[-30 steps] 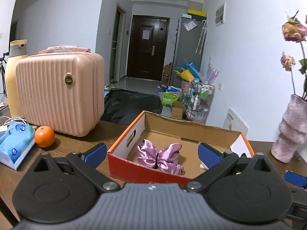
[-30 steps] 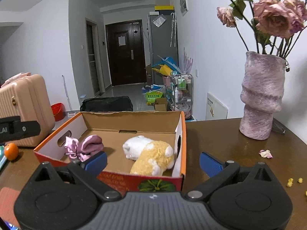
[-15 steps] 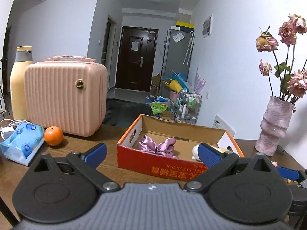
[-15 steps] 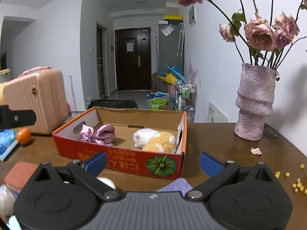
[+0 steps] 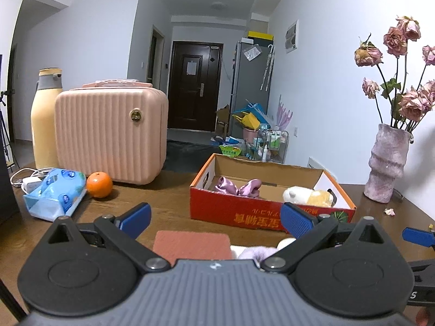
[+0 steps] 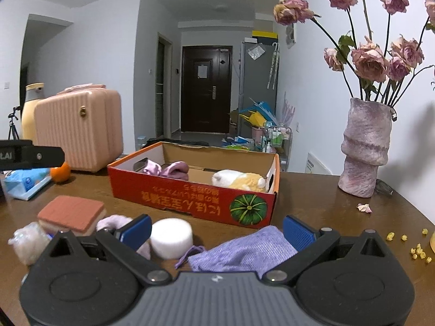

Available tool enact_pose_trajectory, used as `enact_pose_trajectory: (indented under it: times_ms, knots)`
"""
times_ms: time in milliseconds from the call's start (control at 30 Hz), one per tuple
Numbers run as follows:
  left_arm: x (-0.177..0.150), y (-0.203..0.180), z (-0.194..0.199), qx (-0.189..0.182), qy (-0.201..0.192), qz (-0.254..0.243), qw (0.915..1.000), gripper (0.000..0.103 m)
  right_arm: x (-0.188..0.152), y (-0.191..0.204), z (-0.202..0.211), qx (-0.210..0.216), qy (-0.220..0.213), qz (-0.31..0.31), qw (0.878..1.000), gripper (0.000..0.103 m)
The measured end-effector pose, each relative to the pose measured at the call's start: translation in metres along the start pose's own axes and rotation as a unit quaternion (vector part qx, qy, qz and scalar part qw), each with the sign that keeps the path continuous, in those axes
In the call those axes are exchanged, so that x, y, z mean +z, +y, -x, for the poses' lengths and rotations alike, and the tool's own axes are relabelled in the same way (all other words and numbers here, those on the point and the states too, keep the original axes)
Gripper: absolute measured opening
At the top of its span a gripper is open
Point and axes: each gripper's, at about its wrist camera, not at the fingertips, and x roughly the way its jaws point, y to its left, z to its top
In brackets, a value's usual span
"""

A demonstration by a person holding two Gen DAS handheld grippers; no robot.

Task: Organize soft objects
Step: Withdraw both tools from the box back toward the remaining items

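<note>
Left wrist view: left gripper (image 5: 214, 218) spread wide, grasping nothing.
Under the left gripper: terracotta-topped rectangular sponge (image 5: 191, 244) between the fingers, close to the palm; a bit of pale lilac fluffy cloth (image 5: 257, 252) shows by the right finger.
Ahead of the left gripper: red and orange cardboard box (image 5: 269, 216), open, holding a shiny mauve satin bow (image 5: 238, 187) and a white and yellow plush toy (image 5: 308, 194).
Off to its left: round orange fruit (image 5: 99, 184), blue tissue pack (image 5: 55, 193), ribbed pink hard case (image 5: 111, 134).
Off to its right: mottled purple vase (image 5: 387, 163) with dried roses.

Right wrist view: right gripper (image 6: 216, 232) also released, nothing between the pads.
Between its fingers: white cylindrical foam block (image 6: 171, 237) near the left finger, lavender knitted cloth (image 6: 244, 250) near the right one, both lying on the brown wooden table (image 6: 326, 217).
Left of the right gripper: the sponge, a clear crinkly puff (image 6: 28, 241), the lilac cloth.
Ahead: the box, bow and plush inside.

Progress: my reading is two soft items are stowed; sponge, foam block, both cloths and puff remain outside, so well under half done.
Writing: box front carries upside-down Chinese characters I cannot read and a green pumpkin picture (image 6: 247, 209); "LAI" shows on the dark bar at the far left edge.
</note>
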Motion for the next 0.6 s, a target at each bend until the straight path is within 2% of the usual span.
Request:
enact_pose_trajectory:
  times_ms: [600]
  knots:
    - [-0.026, 0.037, 0.047, -0.011, 0.010, 0.011, 0.9998, 0.103, -0.029, 0.023, 0.043, 0.039, -0.002, 0.007, 0.999, 0.103]
